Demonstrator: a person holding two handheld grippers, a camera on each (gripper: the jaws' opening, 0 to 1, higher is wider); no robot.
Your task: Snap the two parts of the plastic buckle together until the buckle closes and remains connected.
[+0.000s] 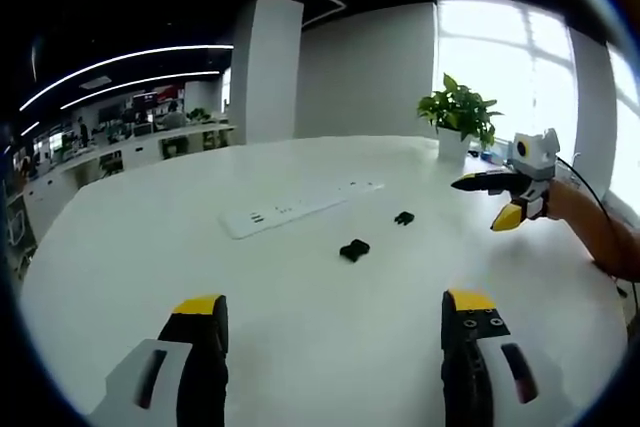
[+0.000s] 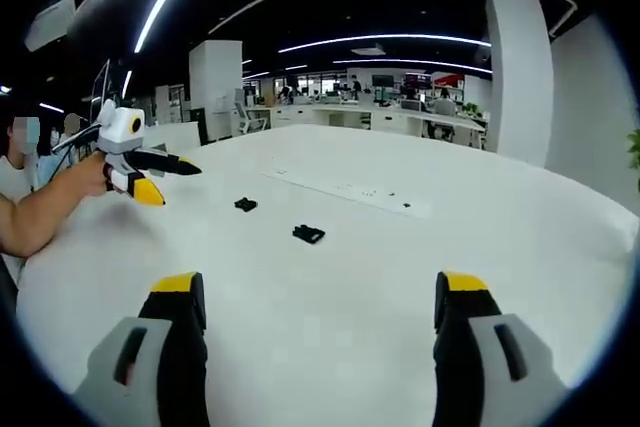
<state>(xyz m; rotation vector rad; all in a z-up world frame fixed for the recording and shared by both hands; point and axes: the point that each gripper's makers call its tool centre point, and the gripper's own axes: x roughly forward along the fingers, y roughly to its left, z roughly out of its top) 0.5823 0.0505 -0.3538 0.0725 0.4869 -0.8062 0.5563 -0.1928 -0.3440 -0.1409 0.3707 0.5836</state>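
Two black buckle parts lie apart on the white table [image 1: 300,347]. In the left gripper view one buckle part [image 1: 354,249] is nearer me and the smaller buckle part [image 1: 404,218] lies beyond it to the right. The right gripper view has them at buckle part [image 2: 309,234] and buckle part [image 2: 246,204]. My left gripper [image 1: 335,305] is open over bare table, well short of both. My right gripper [image 2: 320,287] is open too, with nothing between its jaws. Each gripper is seen from the other side: right gripper [image 1: 478,205], left gripper [image 2: 180,185], both raised above the table.
A flat white power strip [image 1: 290,212] lies just behind the buckle parts, also power strip [image 2: 350,190]. A potted plant [image 1: 460,112] stands at the table's far edge by the window. A person's forearm [image 2: 40,212] reaches in from the left. Office desks fill the background.
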